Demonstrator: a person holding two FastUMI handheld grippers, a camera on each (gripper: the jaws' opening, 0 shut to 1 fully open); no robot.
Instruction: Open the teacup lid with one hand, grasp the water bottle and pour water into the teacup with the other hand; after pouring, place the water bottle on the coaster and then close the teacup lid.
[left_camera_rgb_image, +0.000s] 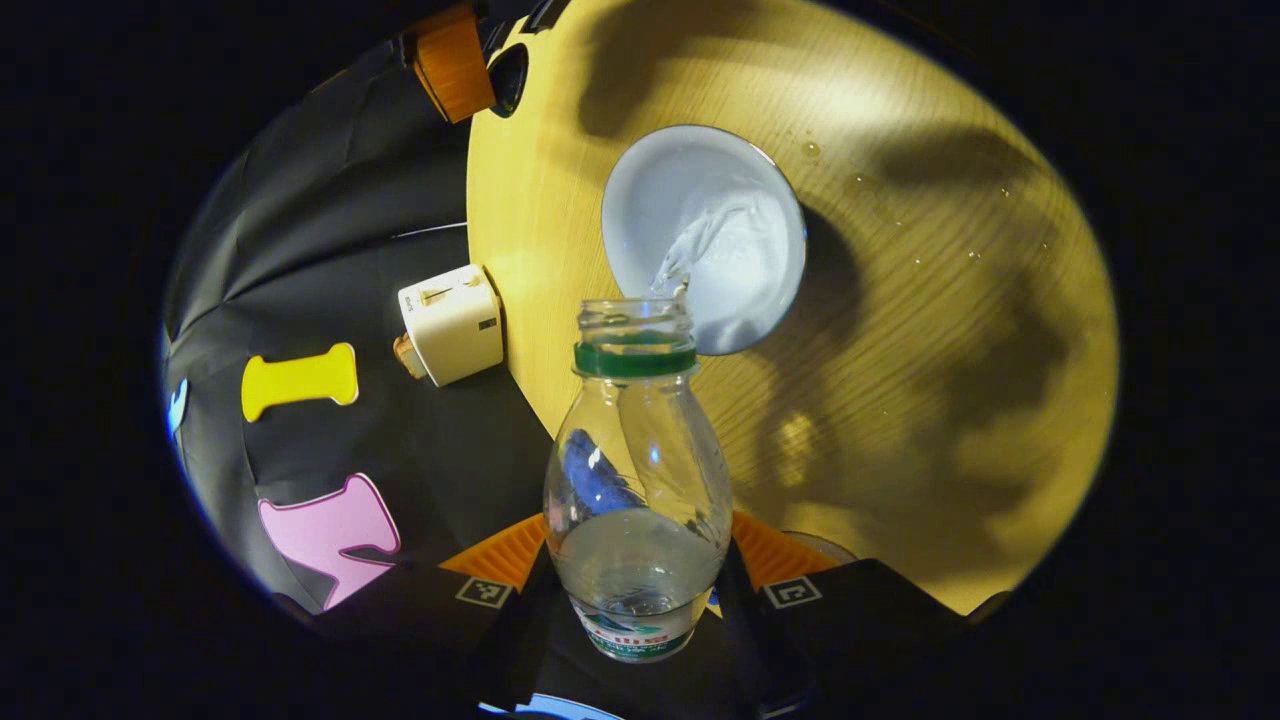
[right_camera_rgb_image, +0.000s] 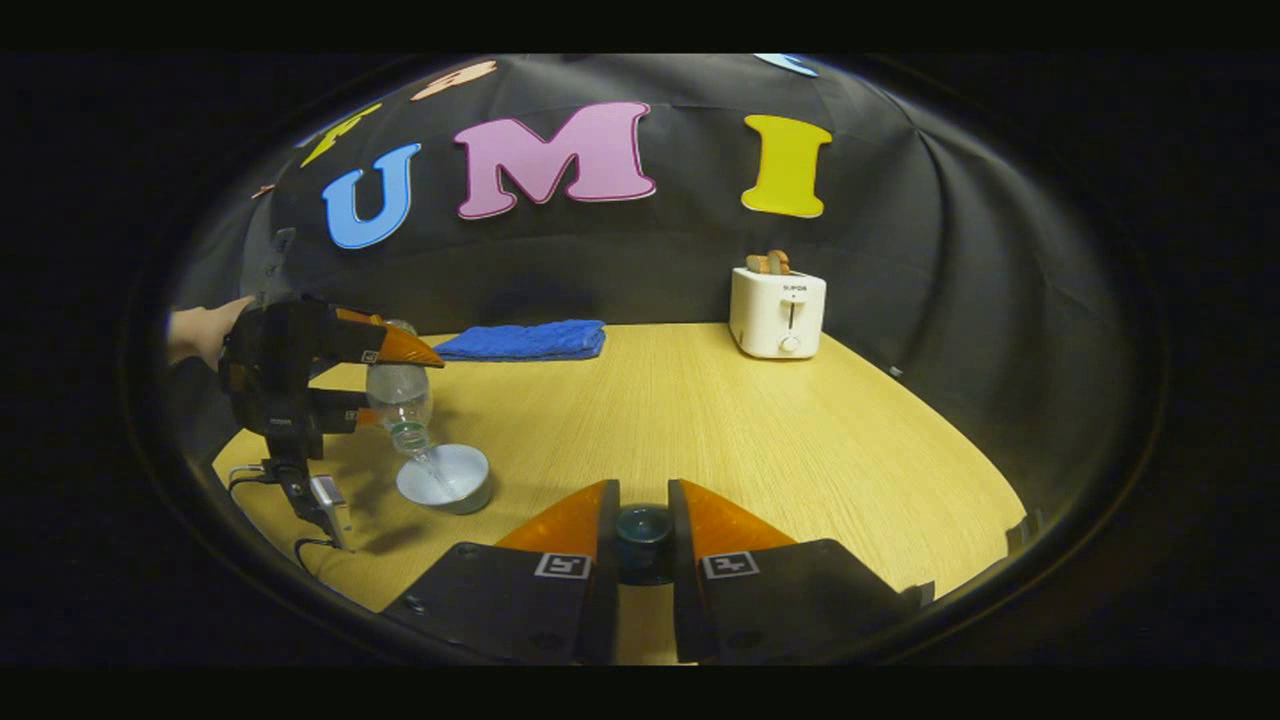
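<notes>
Left gripper (left_camera_rgb_image: 637, 560) clamped on the water bottle (left_camera_rgb_image: 637, 480), tipped mouth-down, stream falling into the teacup (left_camera_rgb_image: 703, 238) on the table (left_camera_rgb_image: 950, 350); right gripper (right_camera_rgb_image: 644, 520) pinches the teacup lid (right_camera_rgb_image: 643, 528) aside; droplets already dot the wood, so a steeper tilt could overshoot the rim.

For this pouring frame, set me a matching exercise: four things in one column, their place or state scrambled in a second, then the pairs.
Things:
1. water bottle
2. teacup
3. teacup lid
4. toaster

Places or states:
A. clamped between the right gripper's fingers
B. open on the table, taking a stream of water
C. standing at the table's far edge by the black cloth
D. tilted mouth-down in the left gripper, uncapped

Pairs: 1-D, 2-B, 3-A, 4-C
</notes>
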